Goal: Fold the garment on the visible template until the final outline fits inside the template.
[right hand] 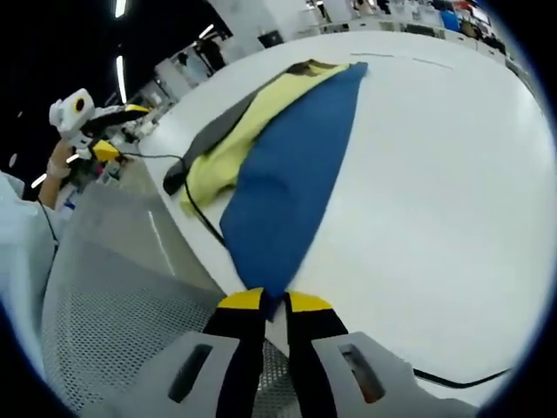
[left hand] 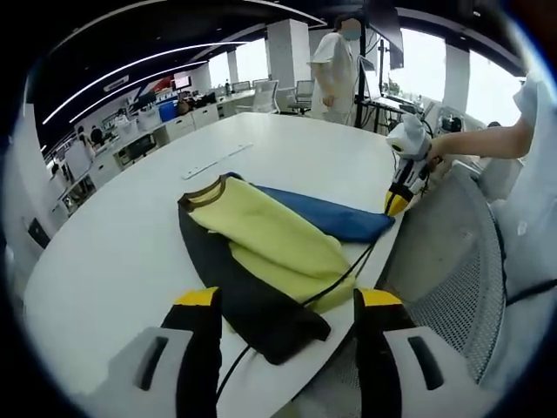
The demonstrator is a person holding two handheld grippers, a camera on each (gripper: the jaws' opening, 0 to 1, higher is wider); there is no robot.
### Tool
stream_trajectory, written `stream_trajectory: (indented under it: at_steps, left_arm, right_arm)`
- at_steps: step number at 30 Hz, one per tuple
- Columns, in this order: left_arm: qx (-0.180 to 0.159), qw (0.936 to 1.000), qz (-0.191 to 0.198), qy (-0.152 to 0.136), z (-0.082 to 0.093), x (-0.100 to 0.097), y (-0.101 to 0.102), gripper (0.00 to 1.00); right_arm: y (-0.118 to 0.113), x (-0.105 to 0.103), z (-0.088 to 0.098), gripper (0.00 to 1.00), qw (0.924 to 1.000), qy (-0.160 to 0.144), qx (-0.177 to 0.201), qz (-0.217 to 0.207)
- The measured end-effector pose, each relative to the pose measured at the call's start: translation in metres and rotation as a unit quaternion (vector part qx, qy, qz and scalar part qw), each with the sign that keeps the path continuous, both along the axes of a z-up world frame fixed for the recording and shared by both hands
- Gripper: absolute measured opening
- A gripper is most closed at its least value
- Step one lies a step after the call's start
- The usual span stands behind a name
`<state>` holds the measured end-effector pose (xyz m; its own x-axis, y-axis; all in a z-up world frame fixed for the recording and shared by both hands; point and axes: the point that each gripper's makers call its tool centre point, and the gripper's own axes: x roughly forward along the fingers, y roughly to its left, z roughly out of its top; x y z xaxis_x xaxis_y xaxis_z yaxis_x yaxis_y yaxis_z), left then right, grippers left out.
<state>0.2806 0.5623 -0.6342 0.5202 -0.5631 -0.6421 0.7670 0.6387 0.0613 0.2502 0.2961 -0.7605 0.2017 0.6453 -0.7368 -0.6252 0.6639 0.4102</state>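
The garment (left hand: 261, 252), yellow, black and blue, is spread near the white counter's (left hand: 130, 235) edge. Its blue sleeve tip (right hand: 265, 292) is pinched in the closed right tool (right hand: 274, 305); the left tool (left hand: 291, 300) hangs open, empty. The sleeve is best carried flat across the body, kept taut, clear of the black cable (left hand: 335, 283).

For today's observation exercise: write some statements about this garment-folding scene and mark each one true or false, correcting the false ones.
1. The right gripper is shut on the blue part of the garment. True.
2. The left gripper grips the garment's black part. False: its jaws stand open, holding nothing.
3. The garment lies on a white table. True.
4. The garment is red and green. False: it is yellow, blue and black.
5. A black cable crosses the garment. True.
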Motion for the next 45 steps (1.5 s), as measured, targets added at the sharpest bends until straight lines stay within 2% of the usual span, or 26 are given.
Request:
stream_trajectory:
  at_steps: [4, 11, 17, 31, 36, 45]
  left_arm:
    - [0.001, 1.0000, 0.001, 0.000, 0.000, -0.001, 0.000, 0.58]
    - [0.001, 1.0000, 0.005, -0.001, 0.000, -0.001, 0.003, 0.58]
    - [0.001, 1.0000, 0.003, 0.002, -0.001, -0.003, 0.001, 0.58]
    - [0.007, 1.0000, 0.004, 0.000, 0.000, -0.001, 0.003, 0.60]
    - [0.005, 1.0000, 0.006, 0.001, 0.000, 0.000, 0.003, 0.60]
    - [0.003, 0.9999, 0.013, -0.002, 0.001, 0.002, 0.005, 0.60]
  right_arm:
    - [0.001, -0.001, -0.002, 0.09, 1.0000, -0.001, 0.004, -0.005]
    - [0.005, -0.010, -0.002, 0.10, 0.9997, 0.014, 0.020, -0.005]
    - [0.008, -0.013, -0.005, 0.03, 0.9998, 0.012, 0.015, 0.000]
    - [0.000, -0.001, 0.006, 0.02, 0.9999, -0.006, 0.005, 0.011]
    - [-0.006, 0.007, 0.014, 0.02, 0.9998, -0.017, 0.001, 0.002]
    - [-0.021, 0.017, 0.021, 0.02, 0.9992, -0.030, -0.025, 0.003]
